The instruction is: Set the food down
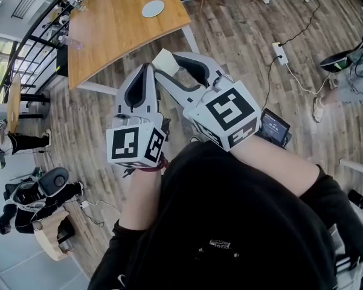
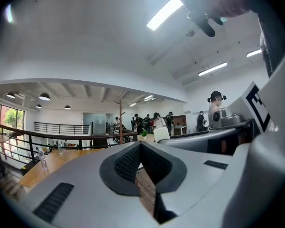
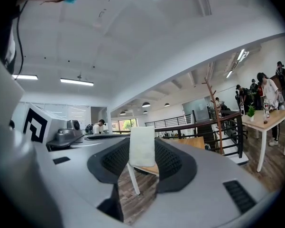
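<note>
A pale cream block of food point(image 1: 165, 61) sits between the tips of my right gripper point(image 1: 168, 64), which is shut on it. In the right gripper view the food point(image 3: 142, 146) stands upright between the two dark pads, and the right gripper point(image 3: 142, 152) is raised above the floor. Just to its left, my left gripper point(image 1: 148, 68) is held up with its jaws together and nothing in them. The left gripper view shows the left gripper point(image 2: 140, 145) with its pads meeting at the tips. Beyond both tips stands a wooden table point(image 1: 115, 26) with a white plate point(image 1: 153, 8) on it.
A power strip point(image 1: 280, 53) with cables lies on the plank floor at the right. A small screen device point(image 1: 274, 127) shows by the right forearm. People and gear are at the left edge point(image 1: 24, 198). A black railing point(image 1: 33, 32) runs behind the table.
</note>
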`<state>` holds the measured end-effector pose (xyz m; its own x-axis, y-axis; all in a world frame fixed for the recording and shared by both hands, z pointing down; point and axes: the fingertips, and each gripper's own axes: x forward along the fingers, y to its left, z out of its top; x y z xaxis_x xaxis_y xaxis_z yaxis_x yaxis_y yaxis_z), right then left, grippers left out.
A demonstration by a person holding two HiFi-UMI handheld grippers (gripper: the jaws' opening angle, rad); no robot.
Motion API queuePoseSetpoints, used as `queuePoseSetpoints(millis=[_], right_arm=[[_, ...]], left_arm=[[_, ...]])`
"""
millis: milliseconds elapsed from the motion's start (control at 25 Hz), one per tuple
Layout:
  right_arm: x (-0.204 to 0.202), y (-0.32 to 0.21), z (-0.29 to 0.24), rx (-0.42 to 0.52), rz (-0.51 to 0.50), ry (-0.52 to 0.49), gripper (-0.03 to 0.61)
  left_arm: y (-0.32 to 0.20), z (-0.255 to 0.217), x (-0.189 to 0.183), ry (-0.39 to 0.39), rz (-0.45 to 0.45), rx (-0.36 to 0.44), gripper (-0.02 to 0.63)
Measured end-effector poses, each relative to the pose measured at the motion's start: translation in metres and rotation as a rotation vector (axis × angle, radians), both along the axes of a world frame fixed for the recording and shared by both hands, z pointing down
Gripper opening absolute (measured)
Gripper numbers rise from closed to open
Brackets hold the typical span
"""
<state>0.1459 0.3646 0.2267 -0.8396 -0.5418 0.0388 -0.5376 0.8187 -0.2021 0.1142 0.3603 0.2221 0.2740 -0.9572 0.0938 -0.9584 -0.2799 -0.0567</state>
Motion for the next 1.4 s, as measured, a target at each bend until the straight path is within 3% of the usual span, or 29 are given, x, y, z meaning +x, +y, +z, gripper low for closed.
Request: queuePoseSetpoints(millis=[480,680,1120,1400], right_arm=[[0.010,-0.003,0.007,-0.015,-0.014,-0.031,0.170],[-0.008,-0.008,0.010,-0.014,-0.037,0.009,0.170],[-0.033,-0.045,0.021,-0.015,-0.005,0.075,0.170],[-0.070,-0.103,0.035,-0.057,0.031,0.092,0.170]], left_arm=[[0.000,0.006,0.011,-0.004,0.008,-0.034,0.000],[-0.009,0.006,-0.008,0.036,-0.017,-0.019,0.000],[-0.048,0.020,-0.033,0.100,0.025,-0.047,0.000],[-0.108,0.038,-0.068,0.128,0.043,-0.078,0.000]])
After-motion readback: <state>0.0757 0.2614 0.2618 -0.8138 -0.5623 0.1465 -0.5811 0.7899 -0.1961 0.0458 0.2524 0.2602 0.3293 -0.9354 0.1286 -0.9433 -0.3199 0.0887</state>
